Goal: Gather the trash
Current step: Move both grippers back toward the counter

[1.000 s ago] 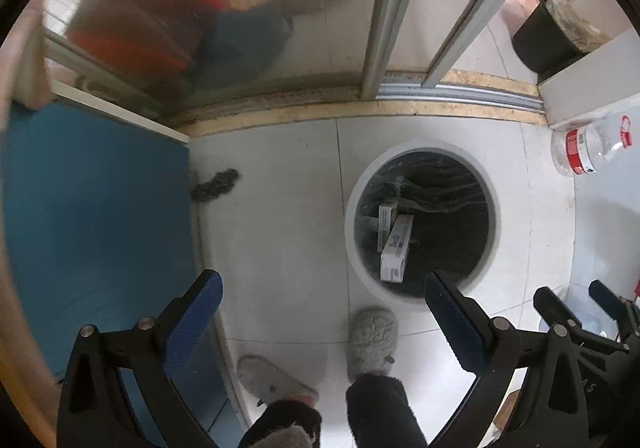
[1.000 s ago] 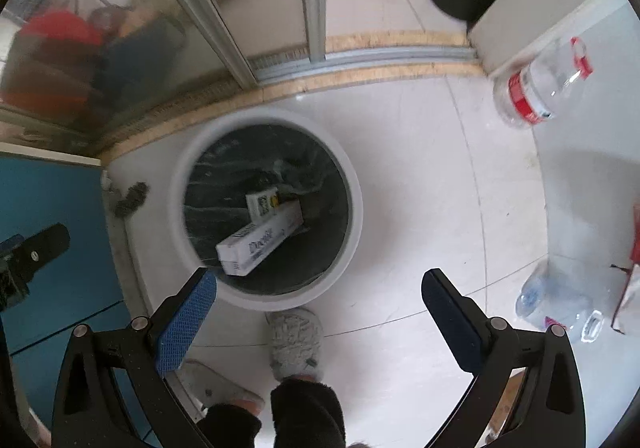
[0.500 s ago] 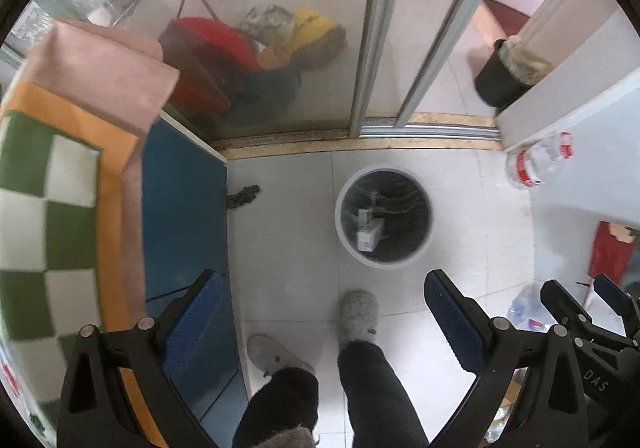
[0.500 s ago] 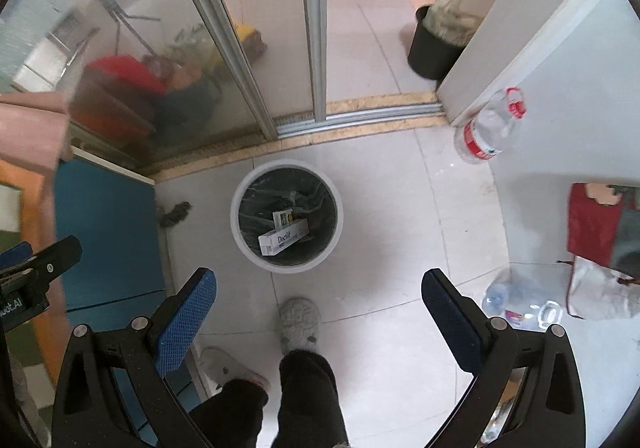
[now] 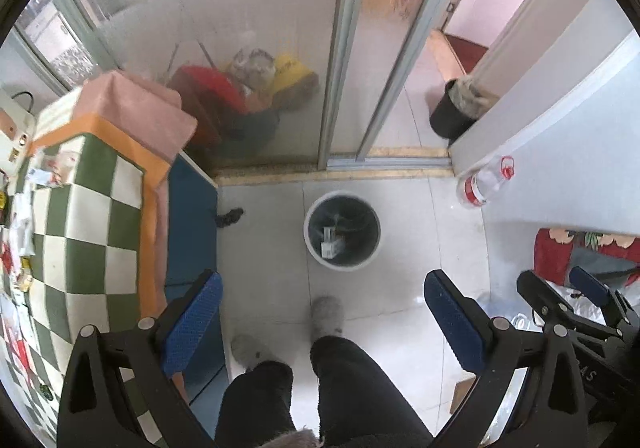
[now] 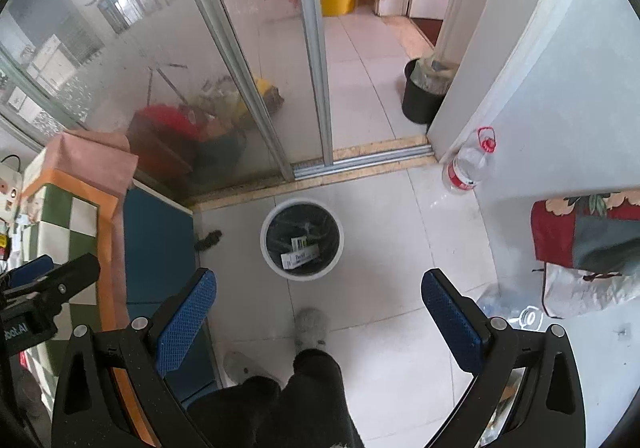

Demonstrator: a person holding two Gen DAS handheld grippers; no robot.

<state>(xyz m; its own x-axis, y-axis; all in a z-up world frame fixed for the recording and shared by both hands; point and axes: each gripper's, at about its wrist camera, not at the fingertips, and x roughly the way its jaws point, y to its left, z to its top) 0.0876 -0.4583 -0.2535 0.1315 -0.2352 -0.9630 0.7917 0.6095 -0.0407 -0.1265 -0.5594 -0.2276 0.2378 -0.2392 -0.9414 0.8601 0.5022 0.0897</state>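
A round white trash bin (image 5: 310, 244) with a dark liner stands on the tiled floor below me; it also shows in the right wrist view (image 6: 265, 248). Two small cardboard boxes (image 5: 331, 242) lie inside it, also seen in the right wrist view (image 6: 300, 254). My left gripper (image 5: 322, 318) is open and empty, high above the floor. My right gripper (image 6: 318, 310) is open and empty, also high above the floor. Each gripper shows at the edge of the other's view.
A table with a green checked cloth (image 5: 92, 215) and several small items stands at left. A large clear water bottle (image 6: 466, 163) lies by the white wall at right. A crushed plastic bottle (image 6: 508, 308) and bags (image 6: 584, 280) lie at right. Glass sliding doors (image 6: 248, 79) stand ahead. The person's slippered feet (image 5: 328, 314) are below.
Both grippers have risen well away from the bin, which now looks much smaller. The table top and the bags at right have come into view. Both grippers stay open.
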